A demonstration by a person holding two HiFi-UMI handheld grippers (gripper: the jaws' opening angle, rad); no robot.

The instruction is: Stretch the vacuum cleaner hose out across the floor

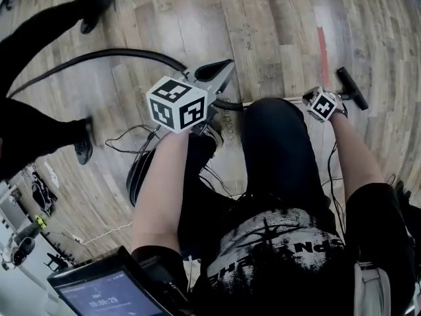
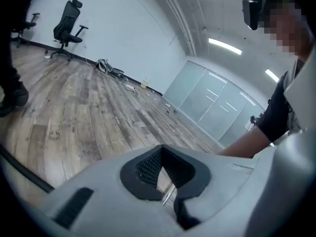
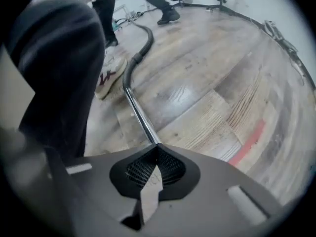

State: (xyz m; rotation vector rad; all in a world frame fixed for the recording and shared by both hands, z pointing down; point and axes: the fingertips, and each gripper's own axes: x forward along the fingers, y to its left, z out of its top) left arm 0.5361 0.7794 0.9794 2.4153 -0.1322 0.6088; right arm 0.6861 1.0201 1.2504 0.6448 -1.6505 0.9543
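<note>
Right gripper view, right gripper, jaws together

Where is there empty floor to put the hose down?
The widest bare floor lies beyond the hose, reaching to the red tape strip. There is more right of that strip, past the floor nozzle. The left is crowded: another person's shoes and gear in the lower corner.
</note>
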